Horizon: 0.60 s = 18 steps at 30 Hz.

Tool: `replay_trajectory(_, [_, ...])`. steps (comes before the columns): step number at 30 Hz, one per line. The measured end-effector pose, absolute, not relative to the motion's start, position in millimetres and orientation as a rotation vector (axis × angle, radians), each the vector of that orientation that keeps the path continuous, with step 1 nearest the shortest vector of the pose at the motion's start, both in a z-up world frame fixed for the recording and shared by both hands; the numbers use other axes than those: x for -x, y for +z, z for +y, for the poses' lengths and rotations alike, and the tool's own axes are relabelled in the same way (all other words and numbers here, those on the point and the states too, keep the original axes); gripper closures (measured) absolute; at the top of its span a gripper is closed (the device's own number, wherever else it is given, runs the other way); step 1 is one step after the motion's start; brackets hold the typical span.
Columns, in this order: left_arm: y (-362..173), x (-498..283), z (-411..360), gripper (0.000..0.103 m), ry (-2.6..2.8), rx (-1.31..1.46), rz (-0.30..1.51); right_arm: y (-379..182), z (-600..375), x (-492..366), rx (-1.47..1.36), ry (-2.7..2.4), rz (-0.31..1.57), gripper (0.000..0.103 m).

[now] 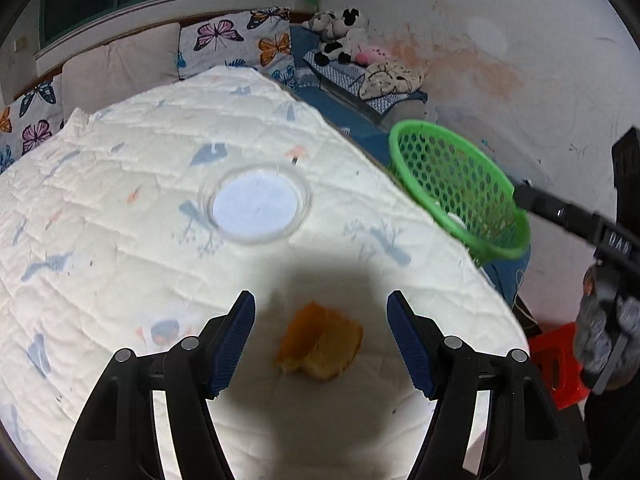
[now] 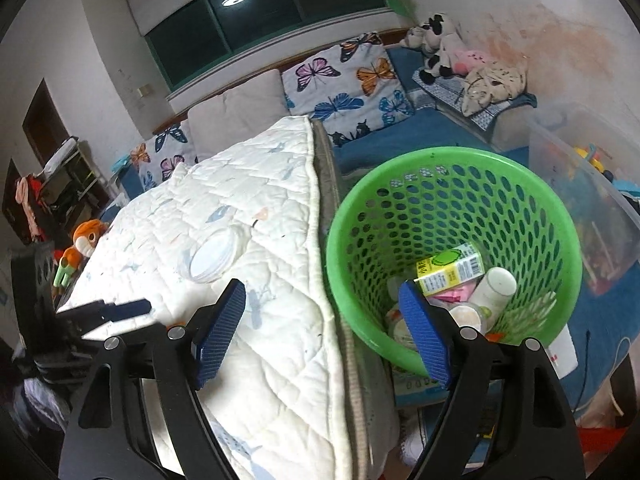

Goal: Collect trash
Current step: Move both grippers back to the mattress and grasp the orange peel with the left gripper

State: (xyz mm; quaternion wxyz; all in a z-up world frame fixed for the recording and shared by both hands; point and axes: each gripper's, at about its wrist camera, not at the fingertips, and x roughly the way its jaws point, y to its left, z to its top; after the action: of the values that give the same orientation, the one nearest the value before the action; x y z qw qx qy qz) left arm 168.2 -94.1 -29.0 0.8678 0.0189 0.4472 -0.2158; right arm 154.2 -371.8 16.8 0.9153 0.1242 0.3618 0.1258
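One white quilt (image 1: 160,184) covers the table; its near part is cut off by the frame. One green basket (image 2: 454,184) beside it holds a carton (image 2: 450,274) and cups, partly hidden. One clear lid (image 1: 256,208) lies farther back. The open left gripper (image 1: 320,336) brackets one orange peel (image 1: 320,344) without touching it. The right gripper (image 2: 324,332) is open and holds nothing.

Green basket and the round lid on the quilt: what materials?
Green basket: looks like molded plastic, slightly glossy, with a regular perforated wall and smooth rolled rim. Round lid: probably thin clear plastic, see-through rim, whitish centre. Quilt: stitched matte fabric.
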Motion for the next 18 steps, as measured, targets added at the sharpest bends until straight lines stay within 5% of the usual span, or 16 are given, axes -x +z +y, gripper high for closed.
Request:
replay_trajectory(14, [-55.5, -160.0, -98.7, 0.037, -0.443, -0.090, 0.970, 11.1, -347.8, -159.8, -0.214, 0.295, 0.778, 0.024])
replay_trajectory(18, [-58.8, -162.4, -97.8, 0.046, -0.424, -0.103, 0.962, 10.8, -340.2, -162.7, -0.203, 0.308, 0.785, 0.024])
